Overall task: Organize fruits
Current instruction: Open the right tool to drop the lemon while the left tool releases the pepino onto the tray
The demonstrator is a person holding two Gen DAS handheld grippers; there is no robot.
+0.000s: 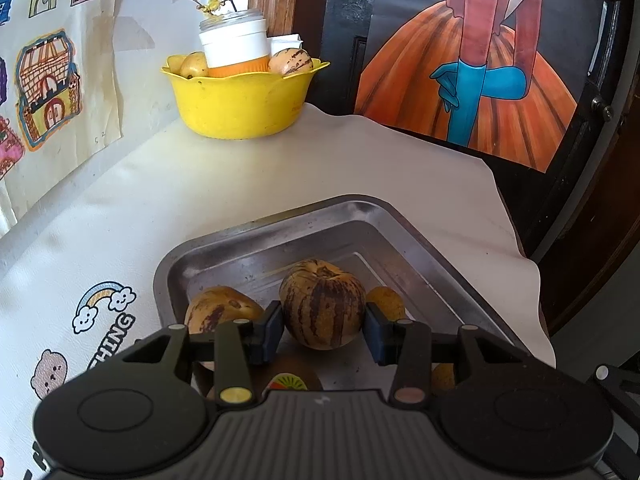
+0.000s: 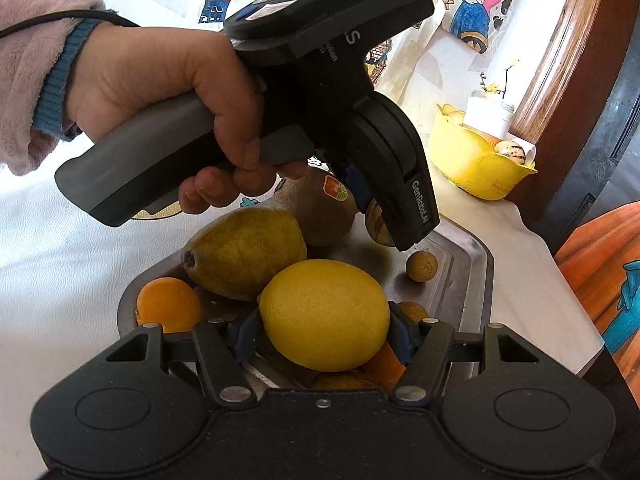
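In the left wrist view my left gripper (image 1: 323, 326) is shut on a round brown-striped melon fruit (image 1: 322, 304) over the steel tray (image 1: 400, 236). Another striped fruit (image 1: 222, 310) and a small brown fruit (image 1: 386, 302) lie in the tray. In the right wrist view my right gripper (image 2: 325, 334) is shut on a yellow lemon (image 2: 324, 314) above the tray (image 2: 468, 264). A pear (image 2: 244, 252), an orange (image 2: 168, 304), a kiwi (image 2: 320, 208) with a sticker and a small round brown fruit (image 2: 421, 266) lie in it. The left gripper (image 2: 380, 216) shows there too.
A yellow bowl (image 1: 240, 104) stands at the table's far corner, holding striped fruits and a white jar (image 1: 236, 42); it also shows in the right wrist view (image 2: 476, 164). The white cloth's edge drops off on the right. A dark door with a painting stands behind.
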